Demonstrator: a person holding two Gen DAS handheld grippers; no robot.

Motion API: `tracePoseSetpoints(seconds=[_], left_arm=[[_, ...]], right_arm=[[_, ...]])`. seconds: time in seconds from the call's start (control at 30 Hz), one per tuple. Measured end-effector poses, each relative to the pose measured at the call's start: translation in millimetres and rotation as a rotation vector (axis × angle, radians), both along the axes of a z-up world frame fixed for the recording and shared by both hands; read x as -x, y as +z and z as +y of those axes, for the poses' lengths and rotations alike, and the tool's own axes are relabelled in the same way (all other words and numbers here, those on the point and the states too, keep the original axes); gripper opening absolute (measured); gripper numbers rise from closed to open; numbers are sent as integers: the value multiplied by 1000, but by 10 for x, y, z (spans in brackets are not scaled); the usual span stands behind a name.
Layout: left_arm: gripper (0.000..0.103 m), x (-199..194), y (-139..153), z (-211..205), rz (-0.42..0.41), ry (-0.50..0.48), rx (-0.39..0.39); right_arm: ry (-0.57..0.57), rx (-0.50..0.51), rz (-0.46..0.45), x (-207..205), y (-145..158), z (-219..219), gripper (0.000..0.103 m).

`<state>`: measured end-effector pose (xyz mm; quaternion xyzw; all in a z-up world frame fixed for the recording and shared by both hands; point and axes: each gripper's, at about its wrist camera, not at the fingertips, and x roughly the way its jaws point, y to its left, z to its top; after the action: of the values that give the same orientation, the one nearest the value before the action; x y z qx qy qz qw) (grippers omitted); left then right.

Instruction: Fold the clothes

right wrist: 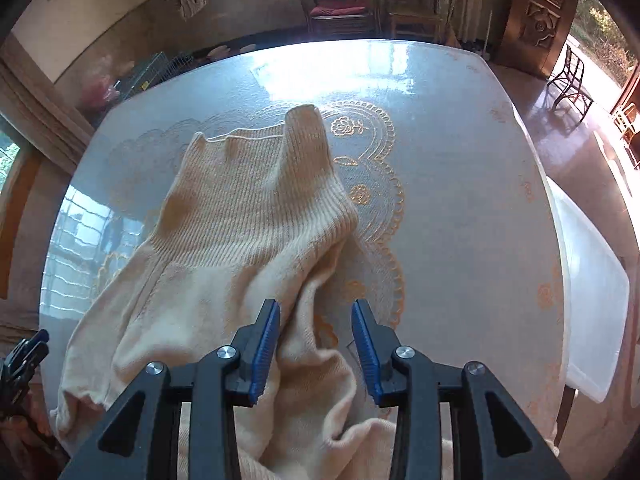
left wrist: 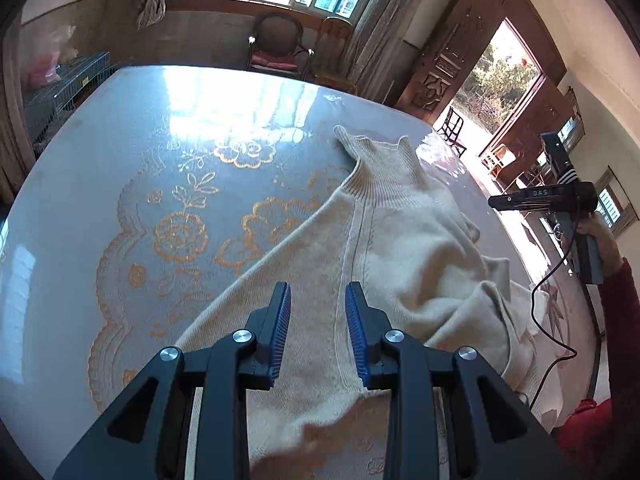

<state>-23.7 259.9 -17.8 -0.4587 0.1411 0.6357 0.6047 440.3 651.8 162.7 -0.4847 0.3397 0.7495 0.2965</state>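
Observation:
A cream knit sweater lies rumpled on the table, its ribbed band toward the far side. My left gripper hovers open above the sweater's smooth body near a seam, and nothing is pinched between its blue pads. In the right wrist view the sweater spreads to the left. My right gripper is open above a raised fold of it, with fabric lying below the gap. A hand in a red sleeve holds the right gripper over the table's right edge. The left gripper shows at the lower left.
The table has a glossy grey-blue cover with orange flower patterns. A white plastic bin stands beside its right edge. A chair and a wire cage sit beyond the far side. A black cable hangs at the right.

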Motion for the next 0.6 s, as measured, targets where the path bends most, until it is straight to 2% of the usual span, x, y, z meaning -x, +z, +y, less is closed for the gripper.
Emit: tracePoseSetpoints(seconds=[0.1,0.27,0.33,0.43,0.5,0.57,0.6], left_arm=[[30,83,-193,-368,-53,66,32],[31,406,-432,-881,-94,249,45],[31,520,-444,-1099,-109,305,32],[31,676,-365,-1443,-134,385,-13],[31,755,-238,-1645,-120,419,-40],[34,802,-124,-1841,-93,453,-57],[39,818,-83,-1936,-80,467,-61]], right_arm=[[107,149,92,209,-62,-875,38],[127,246,115,288,-841,-1498,38],[91,272,131,434,-931,-1500,41],[208,263,167,915,-1158,-1846,41],[305,254,175,1236,-1236,-2137,41],[423,242,165,1556,-1237,-2491,41],[481,228,156,1780,-1274,-2677,41]])
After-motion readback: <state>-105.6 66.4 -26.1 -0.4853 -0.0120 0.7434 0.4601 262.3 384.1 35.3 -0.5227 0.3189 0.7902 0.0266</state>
